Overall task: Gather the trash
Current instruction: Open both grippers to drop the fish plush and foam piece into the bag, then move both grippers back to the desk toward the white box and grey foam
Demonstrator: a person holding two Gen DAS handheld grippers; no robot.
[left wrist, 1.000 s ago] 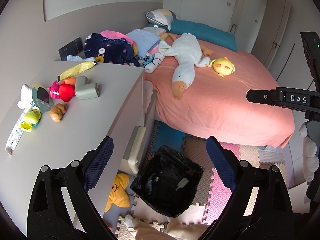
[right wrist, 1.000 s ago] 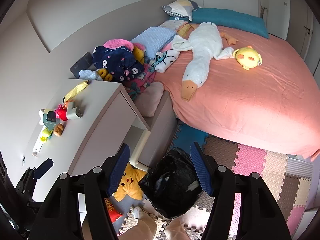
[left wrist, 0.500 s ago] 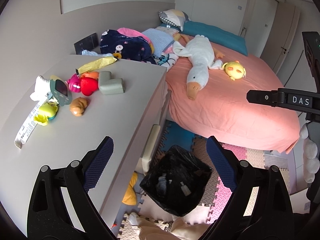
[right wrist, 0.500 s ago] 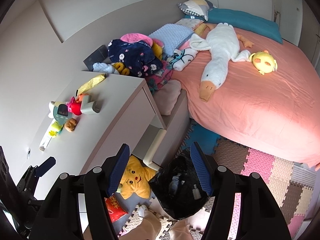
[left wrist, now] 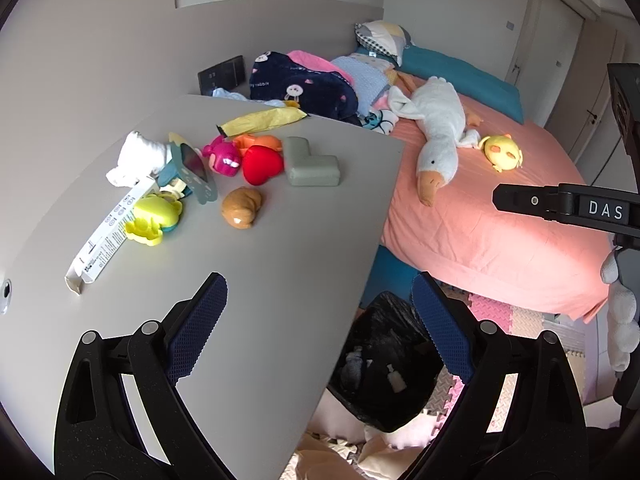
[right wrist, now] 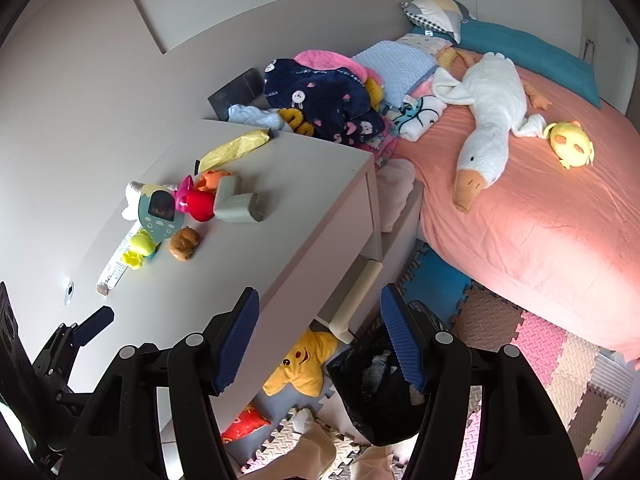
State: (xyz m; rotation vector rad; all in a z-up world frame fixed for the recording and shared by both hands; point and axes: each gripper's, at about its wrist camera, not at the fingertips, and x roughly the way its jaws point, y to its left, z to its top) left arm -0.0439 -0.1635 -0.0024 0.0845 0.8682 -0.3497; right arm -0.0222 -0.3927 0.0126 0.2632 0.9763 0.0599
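Observation:
A black-lined trash bin (left wrist: 386, 364) stands on the floor by the dresser and holds some scraps; it also shows in the right wrist view (right wrist: 380, 380). On the grey dresser top (left wrist: 280, 264) lie a yellow wrapper (left wrist: 264, 119), a white paper box strip (left wrist: 108, 236) and a crumpled white tissue (left wrist: 136, 156). The wrapper (right wrist: 234, 149) and strip (right wrist: 116, 266) also show in the right wrist view. My left gripper (left wrist: 320, 320) is open and empty above the dresser's near edge. My right gripper (right wrist: 320, 332) is open and empty above the bin and dresser corner.
Toys sit on the dresser: a red heart (left wrist: 260, 164), a green L-shaped block (left wrist: 312, 164), a brown toy (left wrist: 242, 208), a yellow-green toy (left wrist: 154, 220). A pink bed (left wrist: 500, 216) with a plush goose (left wrist: 436, 120) lies to the right. A yellow plush star (right wrist: 300, 364) lies on the foam floor mats.
Both views have swung left and up towards the dresser top, so the toys and trash on it look nearer. Both grippers stay open and empty.

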